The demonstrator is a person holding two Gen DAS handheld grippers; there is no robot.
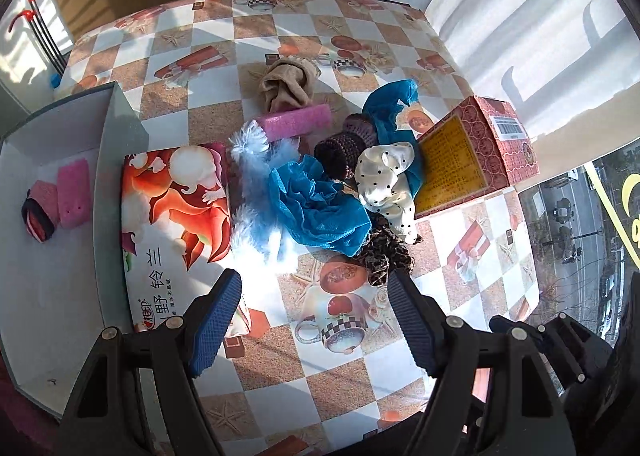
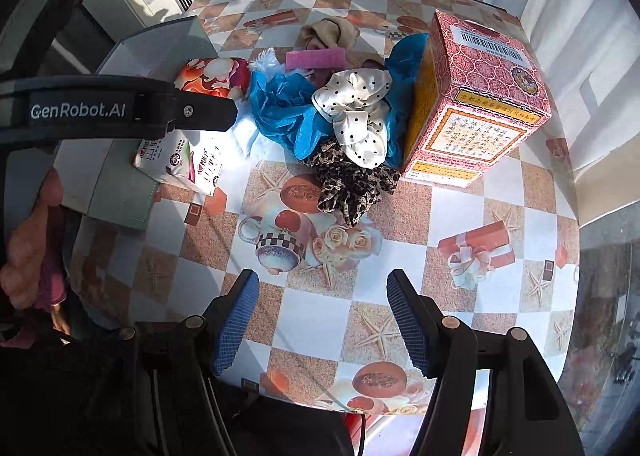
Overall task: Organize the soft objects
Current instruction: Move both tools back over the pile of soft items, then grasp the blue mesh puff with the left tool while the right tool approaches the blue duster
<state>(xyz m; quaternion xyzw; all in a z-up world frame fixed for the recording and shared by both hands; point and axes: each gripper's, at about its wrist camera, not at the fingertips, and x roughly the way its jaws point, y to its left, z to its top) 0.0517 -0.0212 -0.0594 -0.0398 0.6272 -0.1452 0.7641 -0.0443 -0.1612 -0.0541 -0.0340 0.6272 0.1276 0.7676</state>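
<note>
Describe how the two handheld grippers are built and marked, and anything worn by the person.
Both the left gripper and right gripper have black angular frames with metal pivot screws and ribbed blue pads. The left one's black body reads GenRobot.AI in white. A dark pink sleeve shows at the person's hand.

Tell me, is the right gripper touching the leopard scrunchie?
Apart. The right wrist view shows bare tablecloth between the open right gripper and the leopard scrunchie.

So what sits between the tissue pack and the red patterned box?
The soft pile: blue mesh, fluffy pale-blue piece, polka-dot cloth, leopard scrunchie. Clearest in the left wrist view.
</note>
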